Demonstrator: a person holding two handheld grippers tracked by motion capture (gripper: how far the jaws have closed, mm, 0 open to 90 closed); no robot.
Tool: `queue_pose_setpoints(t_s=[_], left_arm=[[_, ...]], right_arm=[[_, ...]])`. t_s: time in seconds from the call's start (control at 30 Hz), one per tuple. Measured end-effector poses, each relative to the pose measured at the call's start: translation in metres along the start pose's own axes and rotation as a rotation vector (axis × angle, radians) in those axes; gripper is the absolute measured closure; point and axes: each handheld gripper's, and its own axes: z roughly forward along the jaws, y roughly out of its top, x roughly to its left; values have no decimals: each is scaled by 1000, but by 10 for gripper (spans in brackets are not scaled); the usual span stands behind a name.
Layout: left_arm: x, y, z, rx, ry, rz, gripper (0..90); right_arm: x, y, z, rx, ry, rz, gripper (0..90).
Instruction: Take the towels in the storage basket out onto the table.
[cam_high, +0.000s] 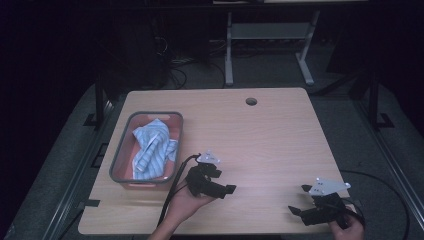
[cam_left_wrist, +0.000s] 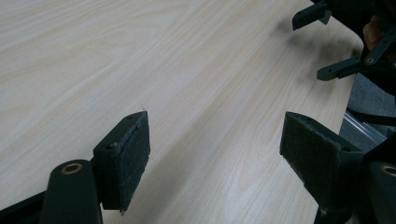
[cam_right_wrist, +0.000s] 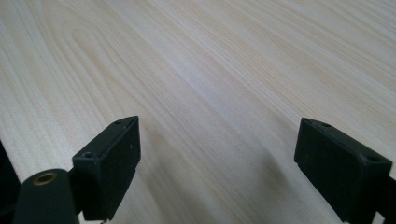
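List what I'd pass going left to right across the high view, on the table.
Bin holding a striped cloth → left gripper → table's cable hole → right gripper.

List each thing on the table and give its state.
Striped cloth: crumpled, lying inside the bin.
Bin: upright on the table, holding the cloth.
Left gripper: open, nothing between its jaws.
Right gripper: open, nothing between its jaws.
Table: bare wood.
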Motion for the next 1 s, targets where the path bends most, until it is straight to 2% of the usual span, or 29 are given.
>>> queue_pose_setpoints(t_s=[0.4, 0.6, 0.73, 1.0], left_arm=[[7, 14, -11, 26, 1, -5, 240], [14, 23, -24, 20, 14, -17, 232], [15, 26, -30, 24, 23, -8, 230], [27, 39, -55, 15, 46, -19, 233]], right_arm=[[3, 4, 4, 1, 14, -17, 138], [5, 4, 2, -1, 11, -23, 138], [6, 4, 3, -1, 12, -24, 138], [8, 5, 2, 1, 9, -34, 138]])
